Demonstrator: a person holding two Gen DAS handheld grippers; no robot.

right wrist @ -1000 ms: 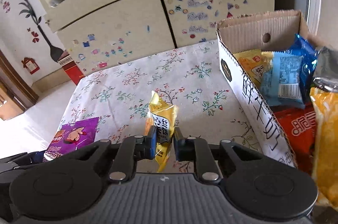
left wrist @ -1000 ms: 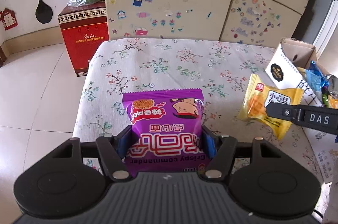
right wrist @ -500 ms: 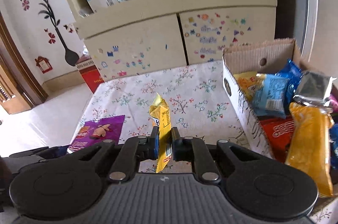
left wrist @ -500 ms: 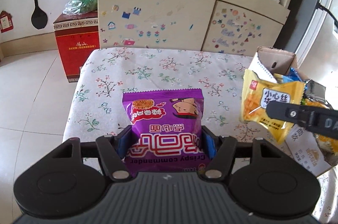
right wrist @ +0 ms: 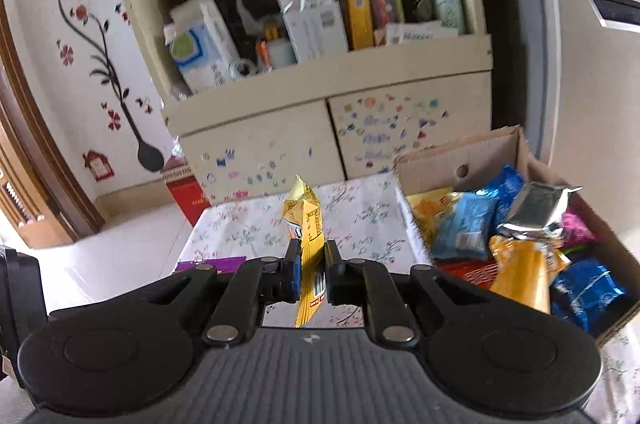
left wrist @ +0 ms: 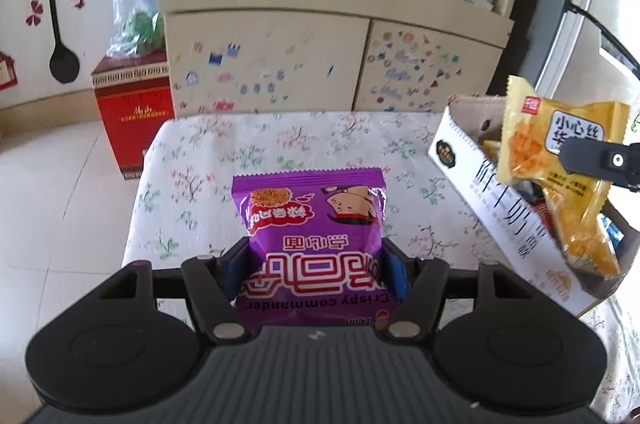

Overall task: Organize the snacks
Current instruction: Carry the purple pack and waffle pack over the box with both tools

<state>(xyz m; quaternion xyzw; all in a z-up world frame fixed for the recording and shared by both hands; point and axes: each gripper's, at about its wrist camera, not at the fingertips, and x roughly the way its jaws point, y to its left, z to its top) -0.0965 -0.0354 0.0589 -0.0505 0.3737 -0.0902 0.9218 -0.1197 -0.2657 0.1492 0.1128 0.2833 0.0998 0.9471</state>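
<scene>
Beige cabinet (left wrist: 280,64) at twelve o'clock, shelves crowded with boxes and bottles. Below it, table (left wrist: 288,148) under a flowered cloth. Cardboard box (right wrist: 472,152) at three o'clock on the table, full of snack packs. Red carton (left wrist: 132,104) on the floor at ten o'clock. Left gripper (left wrist: 316,274) clamped on a purple snack bag (left wrist: 312,224), held above the table's near edge. Right gripper (right wrist: 312,272) pinched nearly closed on a thin yellow snack pack (right wrist: 308,220), held edge-on, just left of the box.
</scene>
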